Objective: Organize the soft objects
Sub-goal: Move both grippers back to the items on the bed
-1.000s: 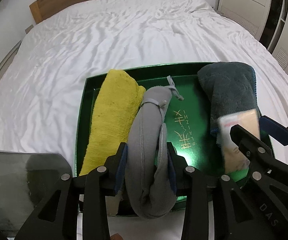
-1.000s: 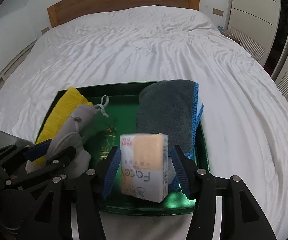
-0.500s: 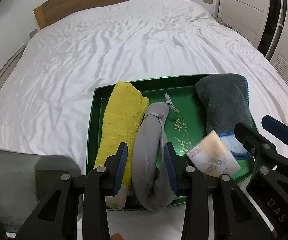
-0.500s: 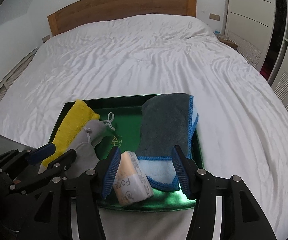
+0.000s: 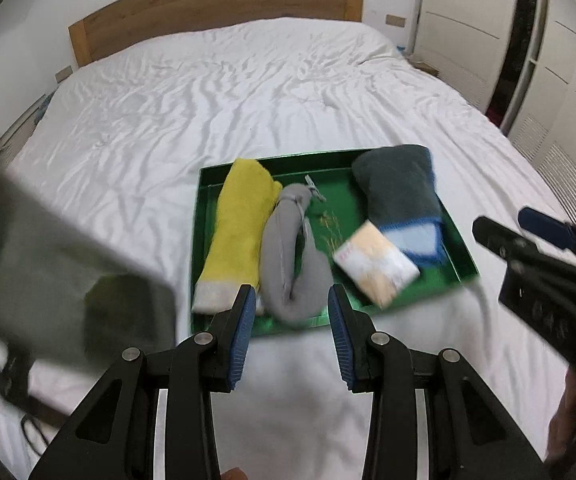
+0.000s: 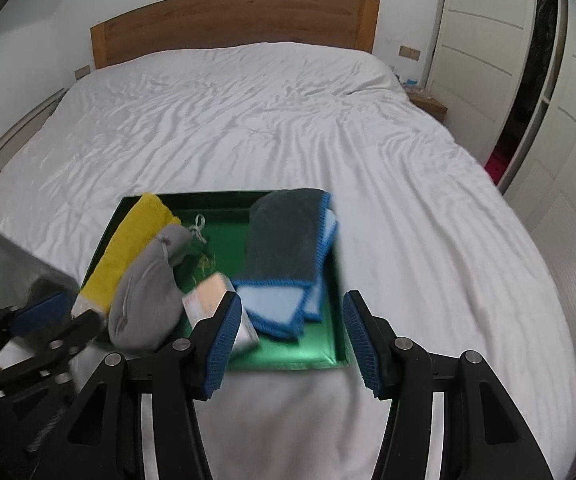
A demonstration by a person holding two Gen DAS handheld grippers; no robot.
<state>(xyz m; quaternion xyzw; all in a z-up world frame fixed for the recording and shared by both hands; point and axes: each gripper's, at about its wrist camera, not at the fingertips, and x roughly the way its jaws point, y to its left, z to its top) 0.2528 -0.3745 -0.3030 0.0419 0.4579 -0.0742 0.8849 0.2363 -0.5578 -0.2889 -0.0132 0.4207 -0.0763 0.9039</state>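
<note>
A green tray (image 5: 196,240) (image 6: 288,354) lies on the white bed. In it, from left to right, are a rolled yellow towel (image 5: 239,228) (image 6: 131,248), a grey drawstring pouch (image 5: 288,256) (image 6: 147,296), a tissue pack (image 5: 376,266) (image 6: 207,294) and a folded dark grey cloth with blue trim (image 5: 400,192) (image 6: 283,248). My left gripper (image 5: 291,292) (image 6: 63,316) hangs open and empty just short of the tray's near edge. My right gripper (image 6: 292,300) (image 5: 504,220) is open and empty too, above the tray's near right corner.
White bedding (image 5: 247,100) spreads wide beyond the tray up to a wooden headboard (image 6: 231,20). White wardrobe doors (image 6: 488,60) line the right side. A blurred grey panel (image 5: 67,260) fills the near left.
Both grippers have drawn back and upward from the tray. The grey pouch and the tissue pack, which stood between their fingers a second ago, now lie in the tray.
</note>
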